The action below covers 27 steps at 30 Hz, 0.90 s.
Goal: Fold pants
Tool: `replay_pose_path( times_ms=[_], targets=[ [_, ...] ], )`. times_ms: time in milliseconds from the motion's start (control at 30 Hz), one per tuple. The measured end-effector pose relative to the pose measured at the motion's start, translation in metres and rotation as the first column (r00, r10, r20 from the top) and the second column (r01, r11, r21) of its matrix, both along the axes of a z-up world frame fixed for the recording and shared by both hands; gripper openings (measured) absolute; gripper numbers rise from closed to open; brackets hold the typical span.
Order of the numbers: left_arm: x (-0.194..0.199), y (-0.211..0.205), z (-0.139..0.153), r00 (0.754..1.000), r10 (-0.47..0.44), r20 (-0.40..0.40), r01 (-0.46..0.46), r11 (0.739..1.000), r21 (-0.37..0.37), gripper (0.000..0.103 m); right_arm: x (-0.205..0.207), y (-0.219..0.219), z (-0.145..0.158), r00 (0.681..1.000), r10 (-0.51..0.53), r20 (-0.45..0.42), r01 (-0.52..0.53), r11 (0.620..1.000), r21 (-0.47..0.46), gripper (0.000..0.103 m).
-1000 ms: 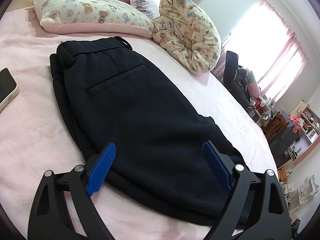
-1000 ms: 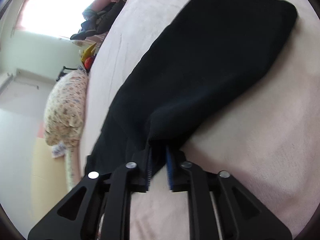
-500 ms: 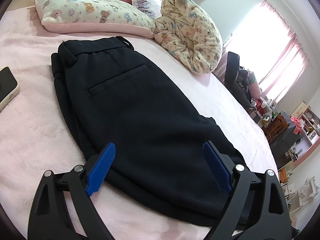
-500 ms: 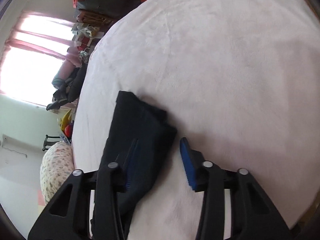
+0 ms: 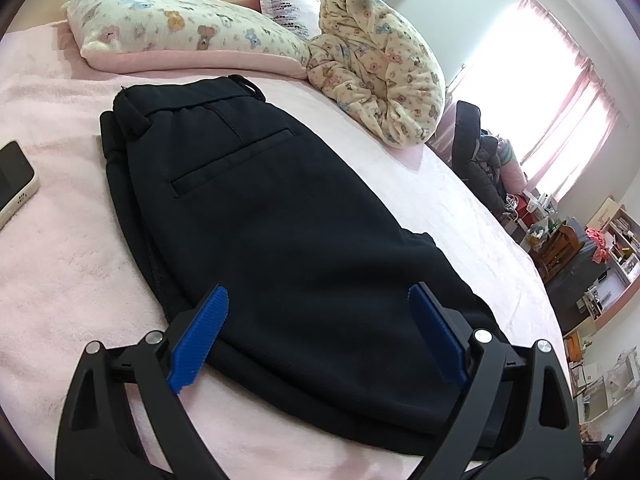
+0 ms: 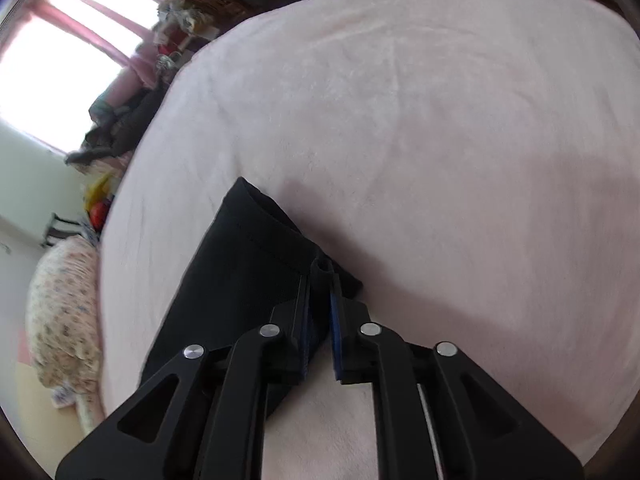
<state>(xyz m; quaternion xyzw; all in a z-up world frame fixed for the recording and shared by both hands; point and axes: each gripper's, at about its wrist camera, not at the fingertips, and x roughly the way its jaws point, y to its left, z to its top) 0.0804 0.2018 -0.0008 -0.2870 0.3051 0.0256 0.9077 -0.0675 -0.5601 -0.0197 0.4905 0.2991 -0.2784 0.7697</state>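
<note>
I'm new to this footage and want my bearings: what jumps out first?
The black pants lie flat on the pink bed, waistband toward the floral pillow. The left gripper hovers over them with jaws wide open. The right gripper has its jaws shut on a hem corner.

The pants (image 5: 280, 216) are seen as matt black cloth. The bed cover (image 5: 60, 264) is fuzzy pink fleece. Ribbed blue pads (image 5: 200, 336) look plastic.

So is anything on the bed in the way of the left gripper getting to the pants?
Nothing visible. The left gripper is open right over the pants; the phone and pillow lie off to the sides.
</note>
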Motion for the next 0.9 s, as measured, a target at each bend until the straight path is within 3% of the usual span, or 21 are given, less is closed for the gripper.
replay_pose_path(
  times_ms=[33,67,133,233,433,500,667,800,900],
  targets=[
    [0.000,0.000,0.000,1.000,-0.001,0.000,0.001,1.000,-0.001,0.092,-0.006,0.002,0.002,1.000,-0.023,-0.007,0.023,1.000,-0.007,0.043],
    [0.000,0.001,0.000,1.000,-0.001,0.000,0.001,1.000,-0.002,0.092,-0.011,0.004,0.004,0.999,-0.048,-0.007,0.048,0.999,-0.011,0.055],
    [0.000,0.001,0.001,1.000,0.003,-0.002,-0.003,1.000,-0.006,0.092,-0.027,0.003,0.002,0.995,-0.090,0.040,0.089,0.996,0.013,0.055],
    [-0.001,0.002,0.001,1.000,0.003,-0.001,-0.003,1.000,-0.016,0.092,-0.030,0.000,-0.009,0.990,-0.114,0.088,0.106,0.990,0.089,0.054],
    [-0.001,0.002,0.001,1.000,0.004,-0.001,-0.004,1.000,-0.015,0.092,-0.005,0.005,-0.026,0.984,-0.076,0.163,0.042,0.978,0.203,0.046],
    [-0.001,0.003,0.001,1.000,0.003,-0.001,-0.003,1.000,-0.015,0.092,-0.002,0.005,-0.029,0.980,-0.091,0.179,0.056,0.980,0.190,0.043],
    [-0.003,0.005,0.002,1.000,-0.001,0.006,0.001,1.000,-0.031,0.092,0.007,0.010,-0.028,0.974,-0.059,0.220,0.037,0.994,0.105,0.018],
    [-0.010,0.010,0.007,0.999,0.006,0.047,-0.004,0.999,-0.043,0.092,0.009,0.025,0.002,0.956,-0.005,0.294,0.010,1.000,-0.016,0.015],
    [-0.017,0.012,0.017,0.995,0.012,0.096,-0.010,1.000,-0.019,0.092,0.013,0.047,0.034,0.934,0.091,0.345,-0.052,0.991,-0.121,0.015]
  ],
)
